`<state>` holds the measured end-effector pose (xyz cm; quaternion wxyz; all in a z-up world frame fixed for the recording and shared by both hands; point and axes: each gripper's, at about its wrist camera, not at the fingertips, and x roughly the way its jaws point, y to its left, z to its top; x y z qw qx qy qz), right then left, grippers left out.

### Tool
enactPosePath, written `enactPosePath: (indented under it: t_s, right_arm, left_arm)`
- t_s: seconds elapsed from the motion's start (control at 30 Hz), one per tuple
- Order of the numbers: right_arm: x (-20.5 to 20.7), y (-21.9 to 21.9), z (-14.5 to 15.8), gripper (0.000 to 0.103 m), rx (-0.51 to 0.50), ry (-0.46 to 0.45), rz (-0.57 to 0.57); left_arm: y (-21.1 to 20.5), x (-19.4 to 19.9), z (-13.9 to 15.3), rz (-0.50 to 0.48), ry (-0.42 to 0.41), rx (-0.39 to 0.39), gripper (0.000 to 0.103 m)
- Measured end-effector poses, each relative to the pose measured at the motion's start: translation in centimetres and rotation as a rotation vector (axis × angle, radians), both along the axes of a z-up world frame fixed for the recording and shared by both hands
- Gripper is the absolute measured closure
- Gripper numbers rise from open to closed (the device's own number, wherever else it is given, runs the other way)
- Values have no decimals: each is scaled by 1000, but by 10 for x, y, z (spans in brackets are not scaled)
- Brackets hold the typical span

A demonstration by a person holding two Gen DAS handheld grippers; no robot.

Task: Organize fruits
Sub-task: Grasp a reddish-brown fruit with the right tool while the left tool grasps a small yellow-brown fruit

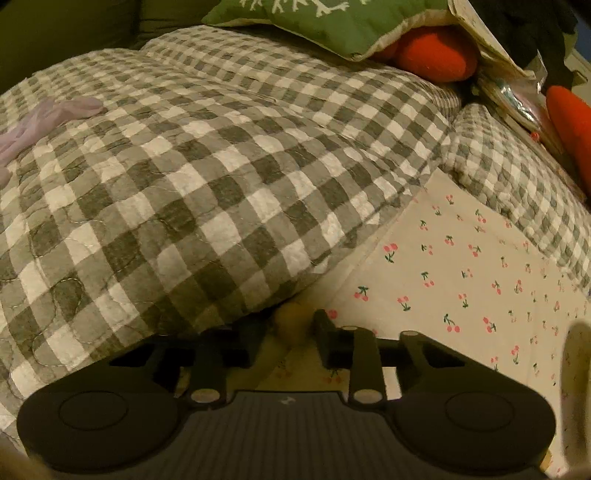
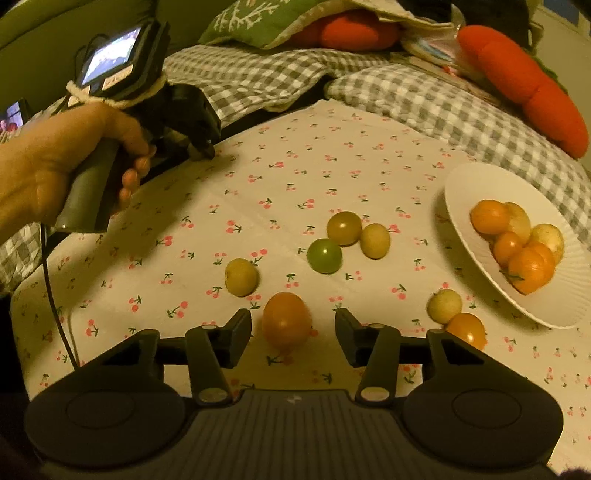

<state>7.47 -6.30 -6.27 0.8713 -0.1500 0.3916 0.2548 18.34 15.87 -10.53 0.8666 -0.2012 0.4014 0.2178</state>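
Several small round fruits lie on a cherry-print cloth (image 2: 295, 173). An orange fruit (image 2: 286, 320) sits between the open fingers of my right gripper (image 2: 291, 334), with gaps on both sides. Beyond it lie a yellow fruit (image 2: 241, 277), a green fruit (image 2: 325, 255), an olive fruit (image 2: 344, 228) and a pale yellow fruit (image 2: 375, 240). A pale fruit (image 2: 444, 305) and an orange fruit (image 2: 466, 328) lie right of my gripper. A white plate (image 2: 465, 184) at right holds several orange and pale fruits (image 2: 517, 243). My left gripper (image 1: 286, 334) has its jaws near a pale round thing (image 1: 293, 319), blurred; it also shows at far left in the right wrist view (image 2: 201, 146).
A grey-checked quilt (image 1: 184, 184) rises right in front of the left gripper. A green cushion (image 2: 258, 18) and orange plush toys (image 2: 524, 81) lie at the back. A cable (image 2: 55, 295) hangs from the left gripper's handle.
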Motion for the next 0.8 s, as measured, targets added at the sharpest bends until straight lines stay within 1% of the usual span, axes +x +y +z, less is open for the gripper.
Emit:
enactPosePath:
  t_s: [0.1, 0.17, 0.33, 0.47, 0.53, 0.6, 0.7, 0.8]
  right_arm:
    - [2, 1, -4, 60, 6, 1, 7]
    - [3, 2, -6, 63, 2, -1, 9]
    - [5, 3, -8, 74, 0, 2, 19]
    - [6, 2, -8, 75, 5, 9, 22]
    - [6, 2, -8, 75, 7, 12, 25]
    - [5, 2, -7, 75, 7, 11, 26]
    - [5, 2, -7, 75, 7, 12, 24]
    - [6, 0, -6, 75, 12, 11, 17]
  left_arm:
    - [5, -3, 0, 10, -12, -30, 94]
    - [5, -3, 0, 10, -17, -33, 94]
    - [7, -9, 1, 14, -28, -46, 94]
    - [7, -13, 3, 21, -34, -65, 94]
    - [9, -17, 5, 20, -50, -108, 94]
    - [8, -20, 8, 11, -67, -151, 94]
    - [3, -23, 15, -13, -83, -163, 94]
    - [-3, -25, 19, -44, -93, -196, 94]
